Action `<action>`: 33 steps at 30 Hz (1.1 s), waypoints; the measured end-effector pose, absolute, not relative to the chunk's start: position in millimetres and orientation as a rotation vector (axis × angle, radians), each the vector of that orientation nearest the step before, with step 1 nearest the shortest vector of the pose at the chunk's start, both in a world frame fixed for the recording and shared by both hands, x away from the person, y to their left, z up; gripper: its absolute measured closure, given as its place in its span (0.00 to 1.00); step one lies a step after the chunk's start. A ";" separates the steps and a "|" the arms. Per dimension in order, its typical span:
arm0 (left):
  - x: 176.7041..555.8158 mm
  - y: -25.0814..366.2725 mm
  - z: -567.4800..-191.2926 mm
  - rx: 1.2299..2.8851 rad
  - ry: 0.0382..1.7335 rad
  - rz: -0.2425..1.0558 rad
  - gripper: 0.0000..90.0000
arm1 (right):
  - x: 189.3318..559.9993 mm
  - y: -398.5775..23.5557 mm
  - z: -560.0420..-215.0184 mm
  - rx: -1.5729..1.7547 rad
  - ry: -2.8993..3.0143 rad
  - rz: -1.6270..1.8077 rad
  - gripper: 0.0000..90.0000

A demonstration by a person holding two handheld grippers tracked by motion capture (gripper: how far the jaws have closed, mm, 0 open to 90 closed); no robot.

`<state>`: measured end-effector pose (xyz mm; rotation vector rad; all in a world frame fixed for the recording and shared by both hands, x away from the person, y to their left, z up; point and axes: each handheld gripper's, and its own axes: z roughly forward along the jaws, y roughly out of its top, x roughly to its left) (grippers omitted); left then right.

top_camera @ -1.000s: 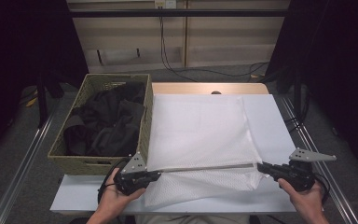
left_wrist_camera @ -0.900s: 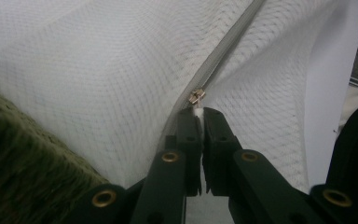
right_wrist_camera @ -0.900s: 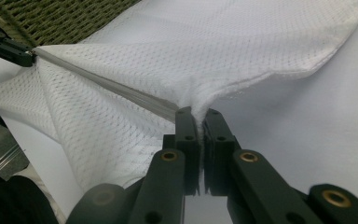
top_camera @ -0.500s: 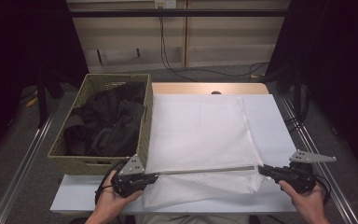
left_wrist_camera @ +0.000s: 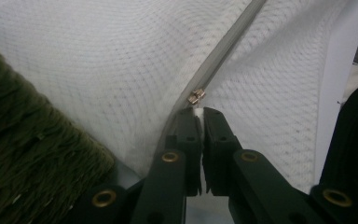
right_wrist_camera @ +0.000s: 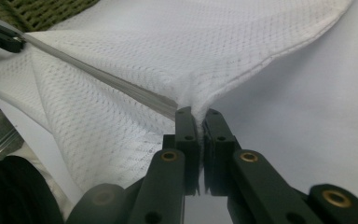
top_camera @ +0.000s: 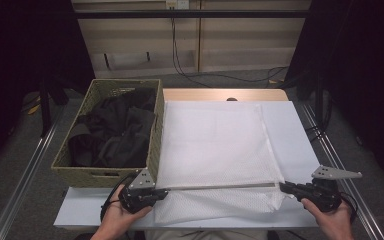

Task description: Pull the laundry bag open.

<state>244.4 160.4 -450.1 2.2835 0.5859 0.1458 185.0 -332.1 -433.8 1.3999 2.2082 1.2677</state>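
Note:
A white mesh bag (top_camera: 215, 145) lies flat on the white table (top_camera: 295, 135), and its grey zipper (top_camera: 220, 186) is stretched taut along the near edge. My left gripper (top_camera: 162, 192) is shut on the bag's zipper end at the near left. In the left gripper view its tips (left_wrist_camera: 199, 112) pinch white fabric just behind the small metal slider (left_wrist_camera: 195, 97). My right gripper (top_camera: 283, 186) is shut on the opposite corner of the bag. In the right gripper view the jaws (right_wrist_camera: 196, 113) clamp the mesh where the zipper (right_wrist_camera: 98, 74) ends.
A woven olive basket (top_camera: 105, 172) full of dark clothes (top_camera: 112, 132) stands at the table's left, close beside my left gripper; its wall (left_wrist_camera: 28, 154) is near the jaws. Metal rails run along both sides of the table. Cables lie on the floor behind.

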 end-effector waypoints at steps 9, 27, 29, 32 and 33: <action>243.0 166.4 -450.5 2.266 0.596 0.144 0.96 | 187.1 -333.3 -436.0 1.419 2.202 1.251 0.96; 241.5 178.5 -449.9 2.267 0.628 0.146 0.96 | 188.5 -338.2 -437.9 1.443 2.191 1.239 0.96; 240.8 178.6 -448.4 2.285 0.620 0.158 0.96 | 188.9 -339.2 -438.0 1.448 2.194 1.240 0.96; 241.2 179.9 -449.1 2.283 0.627 0.154 0.96 | 190.6 -341.4 -439.2 1.457 2.199 1.232 0.96; 241.4 180.5 -449.1 2.291 0.628 0.150 0.96 | 190.9 -342.0 -439.5 1.457 2.200 1.230 0.96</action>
